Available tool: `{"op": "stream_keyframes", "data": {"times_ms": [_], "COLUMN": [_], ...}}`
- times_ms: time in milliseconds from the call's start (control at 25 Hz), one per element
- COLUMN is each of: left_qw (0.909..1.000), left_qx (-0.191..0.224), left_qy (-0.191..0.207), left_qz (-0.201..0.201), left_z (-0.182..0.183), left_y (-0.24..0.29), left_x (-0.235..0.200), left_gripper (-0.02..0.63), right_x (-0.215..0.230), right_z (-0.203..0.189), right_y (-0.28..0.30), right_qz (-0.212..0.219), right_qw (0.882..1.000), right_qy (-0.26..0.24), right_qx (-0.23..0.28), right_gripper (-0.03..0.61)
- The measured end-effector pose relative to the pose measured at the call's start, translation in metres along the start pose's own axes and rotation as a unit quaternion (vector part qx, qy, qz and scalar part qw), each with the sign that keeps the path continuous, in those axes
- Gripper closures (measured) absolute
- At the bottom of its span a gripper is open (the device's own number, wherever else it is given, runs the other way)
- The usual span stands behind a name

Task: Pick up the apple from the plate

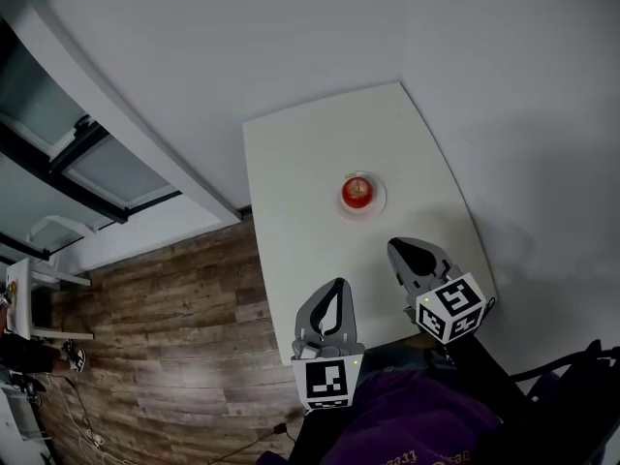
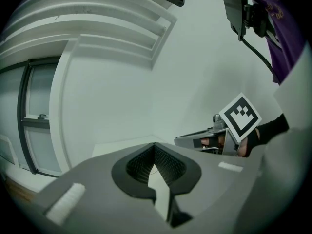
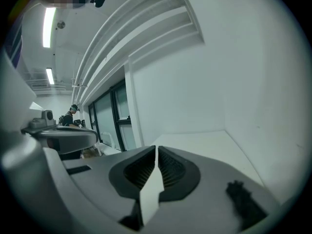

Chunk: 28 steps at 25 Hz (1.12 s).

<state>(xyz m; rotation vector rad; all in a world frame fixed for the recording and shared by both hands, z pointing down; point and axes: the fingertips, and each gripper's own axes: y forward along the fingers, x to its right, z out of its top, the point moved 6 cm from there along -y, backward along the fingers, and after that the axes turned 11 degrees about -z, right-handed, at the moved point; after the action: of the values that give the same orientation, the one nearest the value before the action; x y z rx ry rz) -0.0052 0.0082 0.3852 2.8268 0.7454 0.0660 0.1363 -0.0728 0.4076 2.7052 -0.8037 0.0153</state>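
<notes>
I'm seeing the apple sitting in the middle of the plate, on the white table, toward the far half of it. Nothing is touching it.

Left gripper is hanging over the near table edge, clenched, with its jaws meeting at the tips and nothing between them; its own view is confirming that. Right gripper is over the table, also clenched and empty, as its own view is showing.

In the head view the apple is lying at about 11 o'clock from the right gripper and about 12 to 1 o'clock from the left, apart from both. The right one is nearer. Neither gripper view is showing the apple or plate.

Judging handling: the apple is looking round, firm and smooth-skinned, so probably slippery and prone to rolling out of a loose pinch. It is likely light enough for one gripper. I'm reckoning the best hold is across its widest middle, pads on opposite sides and clear of the stem end. The jaws need opening first. The plate may slide if nudged.
</notes>
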Motion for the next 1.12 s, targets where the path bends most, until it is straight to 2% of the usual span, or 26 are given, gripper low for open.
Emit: {"op": "stream_keyframes", "data": {"times_ms": [240,480,720,880,1120], "left_qw": [0.9997,0.9996,0.9992,0.9990,0.9988], "left_qx": [-0.015,-0.018,-0.034,-0.038,-0.040], "left_qy": [-0.013,-0.015,-0.020,-0.024,-0.027], "left_qz": [0.012,0.015,0.004,-0.005,-0.012], "left_z": [0.000,-0.001,-0.024,-0.028,-0.023], "left_y": [0.009,0.010,0.032,0.036,0.035], "left_x": [-0.014,-0.034,-0.062,-0.067,-0.078], "left_gripper": [0.607,0.607,0.607,0.607,0.607], "right_x": [0.008,0.012,0.019,0.022,0.025], "right_z": [-0.005,-0.008,-0.025,-0.027,-0.019], "right_y": [0.024,0.047,0.088,0.101,0.114], "right_qz": [0.009,-0.003,-0.016,-0.018,-0.024], "right_qw": [1.000,0.999,0.998,0.998,0.997], "right_qy": [0.003,0.006,0.003,-0.006,-0.019], "right_qx": [-0.019,-0.035,-0.054,-0.064,-0.072], "right_gripper": [0.566,0.565,0.565,0.492,0.429]}}
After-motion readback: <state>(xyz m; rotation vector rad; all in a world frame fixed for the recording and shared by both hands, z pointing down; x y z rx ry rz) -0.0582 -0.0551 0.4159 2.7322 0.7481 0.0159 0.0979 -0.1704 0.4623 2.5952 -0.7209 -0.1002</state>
